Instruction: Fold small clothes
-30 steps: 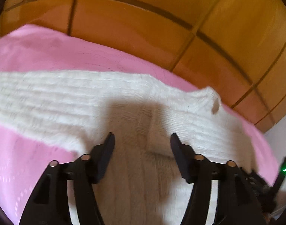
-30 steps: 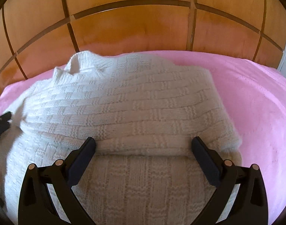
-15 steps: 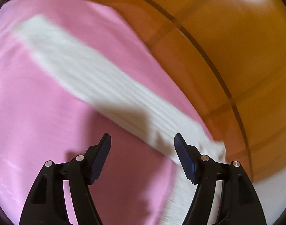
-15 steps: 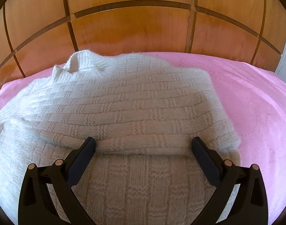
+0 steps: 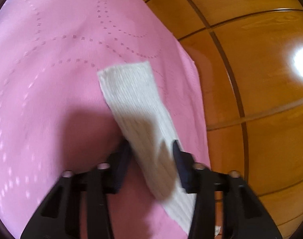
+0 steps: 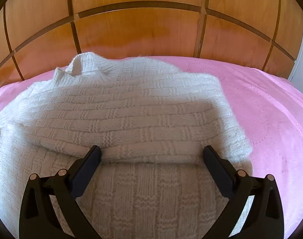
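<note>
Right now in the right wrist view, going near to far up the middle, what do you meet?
right gripper, open → folded white knit sweater → its collar → pink bedspread → wooden headboard.

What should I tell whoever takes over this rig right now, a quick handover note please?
Left gripper: jaws closing around the sweater's ribbed sleeve, which lies stretched out on the pink bedspread.
Right gripper: open, hovering at the edge of the folded-over part of the white knit sweater, holding nothing.
Done: one sleeve side is folded across the body.
Left: probably bring the outstretched sleeve over the body, then fold the sweater up.
</note>
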Tool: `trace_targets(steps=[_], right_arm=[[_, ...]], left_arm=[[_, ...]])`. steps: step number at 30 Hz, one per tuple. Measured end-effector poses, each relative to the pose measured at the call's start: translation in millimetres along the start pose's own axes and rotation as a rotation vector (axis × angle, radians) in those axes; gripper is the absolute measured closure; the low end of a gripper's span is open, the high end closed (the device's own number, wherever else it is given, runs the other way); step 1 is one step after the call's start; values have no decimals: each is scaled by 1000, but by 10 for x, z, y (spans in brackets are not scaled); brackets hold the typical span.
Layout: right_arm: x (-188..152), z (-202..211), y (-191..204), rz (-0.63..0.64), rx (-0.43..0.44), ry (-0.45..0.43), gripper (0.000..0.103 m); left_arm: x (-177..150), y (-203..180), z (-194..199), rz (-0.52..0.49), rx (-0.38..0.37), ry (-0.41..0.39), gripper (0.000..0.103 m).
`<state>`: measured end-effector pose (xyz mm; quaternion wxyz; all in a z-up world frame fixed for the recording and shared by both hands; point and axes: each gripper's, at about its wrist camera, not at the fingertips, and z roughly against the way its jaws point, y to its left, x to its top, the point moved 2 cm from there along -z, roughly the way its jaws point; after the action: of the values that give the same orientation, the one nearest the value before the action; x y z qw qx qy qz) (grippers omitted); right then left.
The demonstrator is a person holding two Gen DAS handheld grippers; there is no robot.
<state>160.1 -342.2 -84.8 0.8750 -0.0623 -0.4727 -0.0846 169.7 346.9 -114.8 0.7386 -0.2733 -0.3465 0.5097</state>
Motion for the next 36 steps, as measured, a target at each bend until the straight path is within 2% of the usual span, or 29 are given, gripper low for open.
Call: trace_targets(steps=[1, 2, 4, 7, 11, 14, 20, 23, 27, 28, 29, 31, 33, 36], right_arm=[[-1, -1, 3, 1, -2, 0, 2], [-3, -2, 5, 1, -2, 0, 2], [-3, -3, 9, 3, -3, 0, 2], [-3, -3, 12, 2, -3, 0, 2], [-2, -5, 12, 4, -2, -1, 2], [-1, -6, 14, 3, -1, -1, 2], [-6, -2, 5, -3, 2, -5, 2], [-9, 4, 4, -4, 2, -6, 2], [-12, 8, -3, -10, 8, -6, 2], [-10, 8, -5, -11, 9, -6, 2], [-10, 11, -4, -12, 11, -7, 2], [-6, 10, -7, -15, 14, -7, 2], [2, 1, -15, -18, 19, -3, 2], [67, 7, 1, -12, 8, 27, 2]], left_arm=[[18, 9, -36, 3, 6, 9, 88], [38, 10, -72, 6, 10, 19, 94], [98, 77, -23, -5, 3, 20, 95], [38, -92, 21, -83, -36, 16, 96], [-313, -497, 111, -225, -120, 53, 96], [-739, -883, 132, -356, -188, 108, 96], [-1912, -1548, 3, -618, -274, 279, 96], [-2431, -1698, -116, -692, -283, 369, 96], [-2959, -1777, -239, -799, -246, 446, 96], [-3042, -1778, -265, -815, -236, 465, 86], [-3113, -1765, -263, -826, -236, 482, 65], [-3150, -1727, -218, -838, -251, 485, 41], [-3237, -1619, -71, -887, -263, 470, 40], [-3245, -1450, -23, -940, -236, 456, 40]])
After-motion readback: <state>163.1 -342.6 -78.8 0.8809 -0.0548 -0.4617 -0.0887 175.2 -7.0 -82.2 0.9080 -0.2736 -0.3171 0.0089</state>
